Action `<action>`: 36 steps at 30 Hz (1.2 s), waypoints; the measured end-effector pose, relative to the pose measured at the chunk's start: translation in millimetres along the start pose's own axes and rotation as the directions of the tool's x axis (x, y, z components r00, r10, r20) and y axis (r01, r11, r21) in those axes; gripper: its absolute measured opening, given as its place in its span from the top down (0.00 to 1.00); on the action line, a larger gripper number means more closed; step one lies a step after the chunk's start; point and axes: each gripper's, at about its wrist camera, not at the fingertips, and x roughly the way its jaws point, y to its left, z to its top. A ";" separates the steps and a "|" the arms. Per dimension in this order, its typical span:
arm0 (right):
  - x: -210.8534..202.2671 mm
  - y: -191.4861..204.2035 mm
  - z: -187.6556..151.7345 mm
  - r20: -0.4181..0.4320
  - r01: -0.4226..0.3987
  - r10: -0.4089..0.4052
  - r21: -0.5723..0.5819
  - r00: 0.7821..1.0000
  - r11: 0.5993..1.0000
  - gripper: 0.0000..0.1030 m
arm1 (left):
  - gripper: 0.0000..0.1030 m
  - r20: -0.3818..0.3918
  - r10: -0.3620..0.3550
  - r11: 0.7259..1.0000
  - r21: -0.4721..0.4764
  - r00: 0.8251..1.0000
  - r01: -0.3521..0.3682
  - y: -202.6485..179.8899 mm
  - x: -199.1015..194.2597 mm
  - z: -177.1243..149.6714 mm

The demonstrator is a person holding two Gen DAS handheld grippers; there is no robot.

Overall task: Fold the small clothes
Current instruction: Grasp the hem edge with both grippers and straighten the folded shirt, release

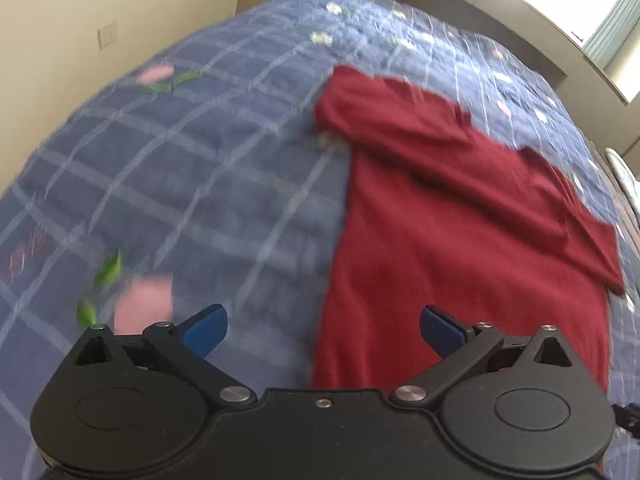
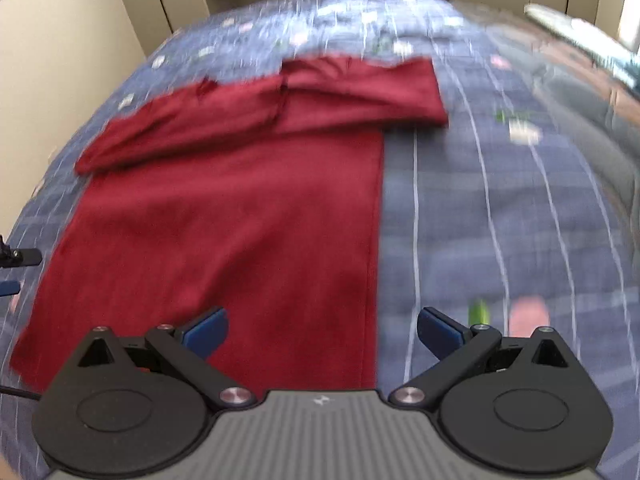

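Note:
A dark red garment [image 1: 452,236] lies flat on the bed, its top part with the sleeves folded across the far end. In the right wrist view the same red garment [image 2: 224,216] fills the left and middle. My left gripper [image 1: 323,326] hovers over the garment's near left edge, jaws wide open with nothing between the blue pads [image 1: 206,328]. My right gripper [image 2: 322,328] hangs over the garment's near right edge, likewise open and empty. Both views are blurred by motion.
A blue checked bedspread [image 1: 180,168] with pink flowers and green leaves covers the bed [image 2: 500,220]. Beige walls and cupboard fronts [image 1: 60,40] stand behind it. A bit of the other gripper [image 2: 16,258] shows at the left edge of the right wrist view.

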 end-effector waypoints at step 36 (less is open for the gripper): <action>-53.0 -18.4 -55.0 -0.031 -0.028 0.026 -0.077 0.999 0.997 0.92 | 0.94 -0.138 -0.008 1.000 0.022 0.990 0.011 12.4 -58.3 -71.7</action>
